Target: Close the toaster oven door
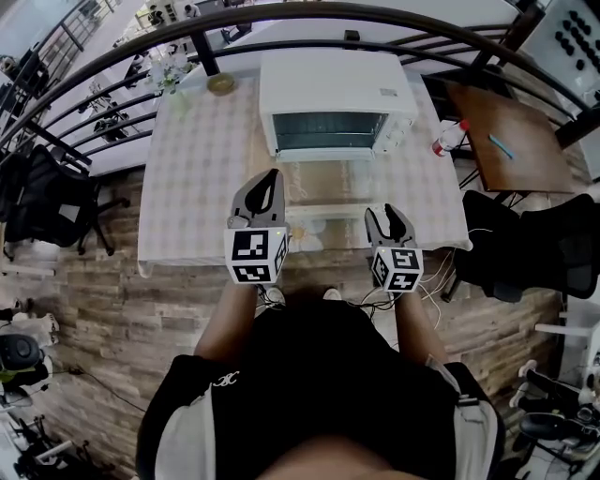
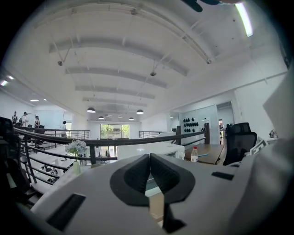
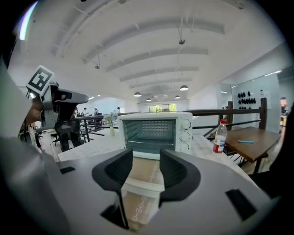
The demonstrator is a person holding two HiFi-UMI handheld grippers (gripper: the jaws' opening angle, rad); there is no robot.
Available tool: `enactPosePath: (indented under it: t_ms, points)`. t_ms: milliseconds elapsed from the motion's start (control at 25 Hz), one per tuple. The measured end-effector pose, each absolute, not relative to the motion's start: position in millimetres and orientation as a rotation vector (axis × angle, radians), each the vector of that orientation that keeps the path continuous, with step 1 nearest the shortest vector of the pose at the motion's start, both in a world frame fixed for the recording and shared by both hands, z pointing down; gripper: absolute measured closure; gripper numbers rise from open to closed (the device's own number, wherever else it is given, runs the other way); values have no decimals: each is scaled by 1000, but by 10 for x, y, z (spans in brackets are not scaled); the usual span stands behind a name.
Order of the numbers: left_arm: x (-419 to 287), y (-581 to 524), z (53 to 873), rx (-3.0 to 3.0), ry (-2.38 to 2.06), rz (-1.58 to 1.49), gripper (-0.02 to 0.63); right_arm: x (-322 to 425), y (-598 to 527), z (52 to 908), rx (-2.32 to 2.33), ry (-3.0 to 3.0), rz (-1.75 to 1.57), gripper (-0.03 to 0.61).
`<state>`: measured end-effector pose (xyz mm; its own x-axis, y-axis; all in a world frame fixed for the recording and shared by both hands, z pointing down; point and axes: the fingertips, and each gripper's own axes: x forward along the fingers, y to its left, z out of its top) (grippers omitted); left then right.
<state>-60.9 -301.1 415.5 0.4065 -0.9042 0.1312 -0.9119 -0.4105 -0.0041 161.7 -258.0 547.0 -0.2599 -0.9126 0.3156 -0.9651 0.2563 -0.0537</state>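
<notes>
A white toaster oven (image 1: 337, 98) stands at the back of the pale patterned table (image 1: 202, 178). Its glass door (image 1: 326, 180) lies flat, hinged down toward me, with its white handle (image 1: 319, 214) at the near edge. My right gripper (image 1: 389, 214) is open and empty, at the right end of that handle. In the right gripper view the right gripper (image 3: 146, 158) frames the door (image 3: 146, 170) and handle (image 3: 143, 187) just ahead, without touching. My left gripper (image 1: 272, 178) is shut on nothing and held higher, left of the door; the left gripper view shows its pads (image 2: 138, 172) pressed together.
A plastic water bottle (image 1: 450, 137) stands at the table's right edge, next to a brown side table (image 1: 511, 136). A vase of flowers (image 1: 169, 70) and a small round dish (image 1: 221, 84) sit at the back left. A dark curved railing (image 1: 309, 14) runs behind; black chairs (image 1: 534, 248) stand right.
</notes>
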Motion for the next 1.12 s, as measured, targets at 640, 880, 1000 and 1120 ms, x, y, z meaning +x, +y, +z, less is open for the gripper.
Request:
enactPosePath:
  t_ms: [640,880,1000,1120]
  points:
    - [-677,-2990,4199,2559,-1691,211,600,1721,-2458,6701,1635,-2095,615,388]
    - [-730,-2982,4209,2540,-1719,227,598,1794,-2572,6981,1642,-2047,695,379]
    - [-760,-2980,4221,2529,-1733,242,598,1831,-2640,7094,1668,-2024,710,364]
    - [-771,-2974,4236,2520,-1744,257,600,1893,-2687,7234,1681,-1975,709,348]
